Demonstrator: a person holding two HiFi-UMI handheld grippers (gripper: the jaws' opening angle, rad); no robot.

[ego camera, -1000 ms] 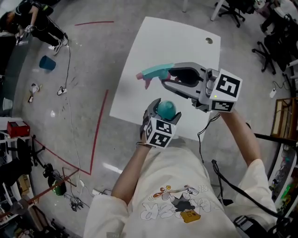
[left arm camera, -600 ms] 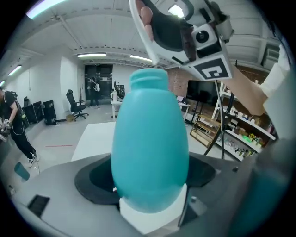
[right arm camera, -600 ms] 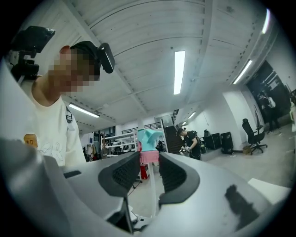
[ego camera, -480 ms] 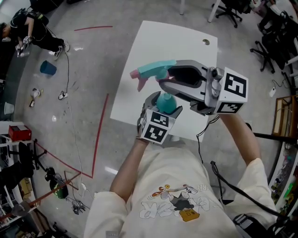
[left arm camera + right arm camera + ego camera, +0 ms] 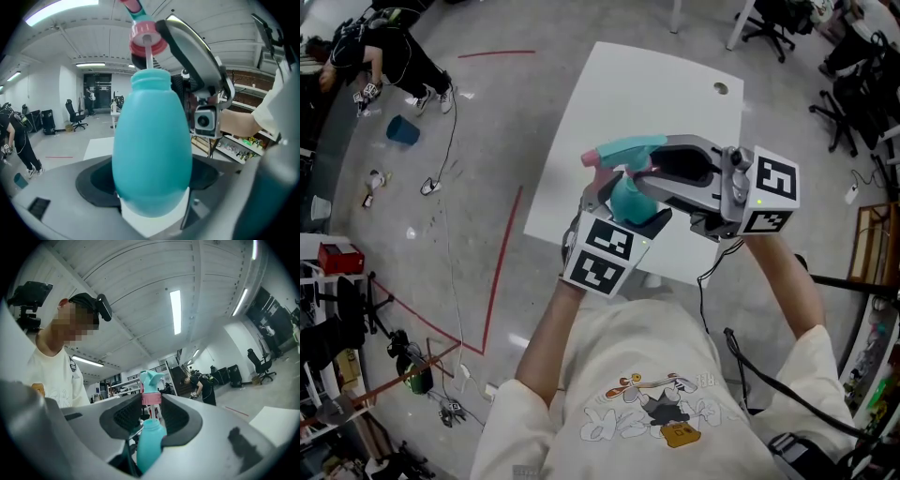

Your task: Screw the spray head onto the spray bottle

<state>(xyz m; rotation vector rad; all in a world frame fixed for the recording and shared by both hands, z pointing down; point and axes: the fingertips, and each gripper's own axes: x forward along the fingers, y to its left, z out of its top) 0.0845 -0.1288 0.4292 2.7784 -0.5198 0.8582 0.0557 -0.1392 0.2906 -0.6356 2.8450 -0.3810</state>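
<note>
The bottle (image 5: 152, 154) stood upright in the air over the near part of the table (image 5: 656, 84), its lower body clamped between the closed jaws of the left gripper (image 5: 623, 208). Its open mouth (image 5: 150, 75) faced straight up, and the thin tube (image 5: 149, 55) of the head (image 5: 623, 150) ran down into it. The head hung directly above, nozzle pointing left. Its pink collar (image 5: 147, 40) stood a short gap clear of the mouth, not yet on the threads. The right gripper (image 5: 151, 411) reached in from the right, jaws part-way apart and pressed on that collar from both sides. Tube and bottle looked about in line on one vertical axis. The coming move therefore likely called for a straight drop of the head along that axis until collar met neck, then a twist. The right gripper was placed to do that, while the left steadied the bottle.
</note>
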